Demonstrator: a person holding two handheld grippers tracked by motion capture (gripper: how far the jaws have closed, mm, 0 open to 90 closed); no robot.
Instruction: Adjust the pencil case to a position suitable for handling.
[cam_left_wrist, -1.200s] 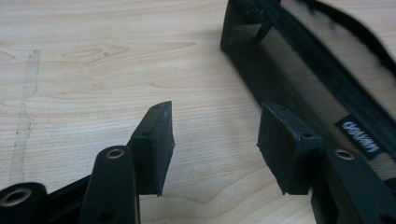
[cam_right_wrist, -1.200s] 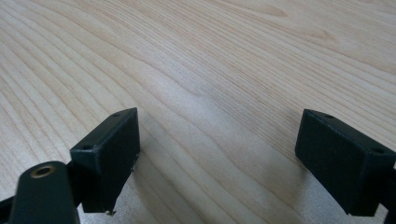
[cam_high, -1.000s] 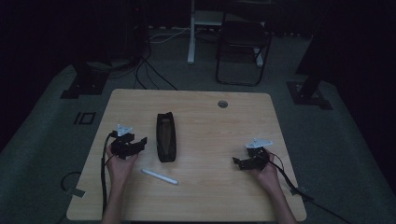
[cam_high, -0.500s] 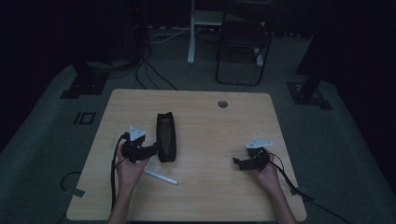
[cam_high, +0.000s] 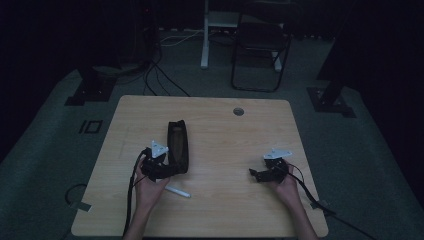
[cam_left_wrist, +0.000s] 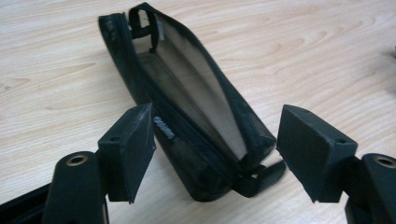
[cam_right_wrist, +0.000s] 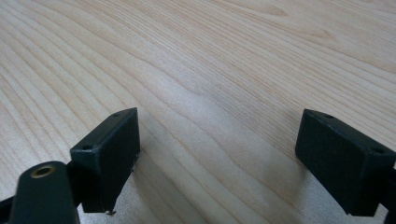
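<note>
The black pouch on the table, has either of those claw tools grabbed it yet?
No. The left gripper is open around the pouch's near end, not clamped. The right gripper is open over bare table.

The tabletop (cam_right_wrist: 224, 60) is seen as pale wood with a smooth, faintly sheened grain. The pouch (cam_left_wrist: 187, 107) is made of black woven cloth, matt and finely meshed (a small metal zip pull is visible). The fingers (cam_left_wrist: 130, 149) are formed of matt black plastic, slightly rough-edged.
</note>
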